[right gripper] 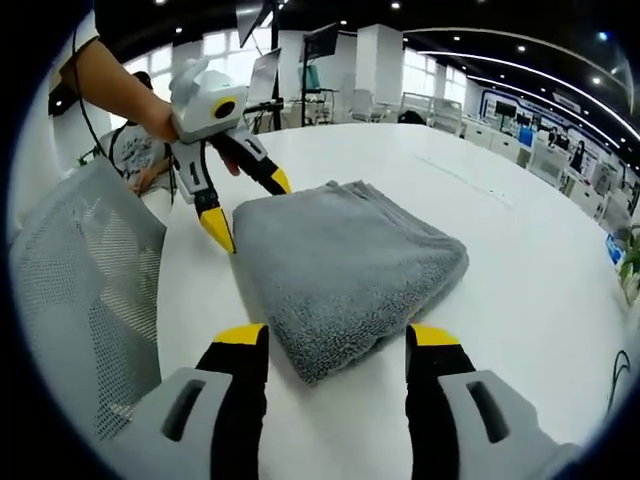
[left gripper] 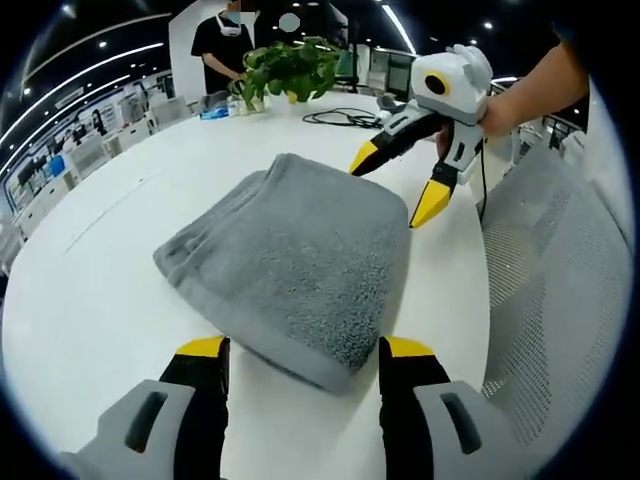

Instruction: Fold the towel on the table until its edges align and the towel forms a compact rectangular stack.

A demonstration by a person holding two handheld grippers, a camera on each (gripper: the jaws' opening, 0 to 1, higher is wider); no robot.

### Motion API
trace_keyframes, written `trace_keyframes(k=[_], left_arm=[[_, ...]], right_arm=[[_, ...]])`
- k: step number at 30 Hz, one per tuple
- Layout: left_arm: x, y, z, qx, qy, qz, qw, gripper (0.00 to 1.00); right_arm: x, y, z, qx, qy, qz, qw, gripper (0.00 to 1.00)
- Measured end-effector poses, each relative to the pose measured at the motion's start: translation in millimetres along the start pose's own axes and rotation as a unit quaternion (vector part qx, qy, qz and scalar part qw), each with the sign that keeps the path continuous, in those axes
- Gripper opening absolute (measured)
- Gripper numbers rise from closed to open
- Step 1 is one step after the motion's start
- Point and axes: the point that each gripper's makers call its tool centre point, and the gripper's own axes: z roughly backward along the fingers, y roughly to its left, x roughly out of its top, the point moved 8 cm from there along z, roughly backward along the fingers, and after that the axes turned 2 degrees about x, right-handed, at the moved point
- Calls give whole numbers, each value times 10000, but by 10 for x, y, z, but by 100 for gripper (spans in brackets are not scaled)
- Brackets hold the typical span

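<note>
A grey towel [left gripper: 295, 255] lies folded into a thick rectangle on the white table [left gripper: 90, 300]. My left gripper [left gripper: 305, 350] stands open, its yellow-tipped jaws on either side of the towel's near end. Across the towel, my right gripper [left gripper: 397, 183] is held by a hand, open, with its tips just off the far corner. In the right gripper view the same towel [right gripper: 340, 260] has its near folded end between the open jaws of my right gripper [right gripper: 338, 338]. My left gripper [right gripper: 248, 207] hovers open at the towel's far left corner. Neither gripper holds anything.
A grey mesh chair back [left gripper: 560, 270] [right gripper: 80, 290] stands close beside the table edge. A potted plant [left gripper: 290, 70] and a black cable [left gripper: 345, 118] sit at the table's far side, where a person [left gripper: 225, 45] stands. Bare tabletop [right gripper: 520, 260] lies beyond the towel.
</note>
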Motion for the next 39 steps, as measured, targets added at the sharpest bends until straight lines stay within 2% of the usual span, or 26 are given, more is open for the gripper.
trace_keyframes(k=[9,26,39], left_arm=[[-8,21,-62,14,115,10,9999,61],[23,115,-162,-117,194,-88,9997,62],[126,221,-236,-112,203,-92,9997,62]], right_arm=[[-29,19,-77,7,148,-224,9996,56],[-26,-11,-186,-82,135,-386,9991,55],[-2,-168,-248,-219,160,-441,9987,55]])
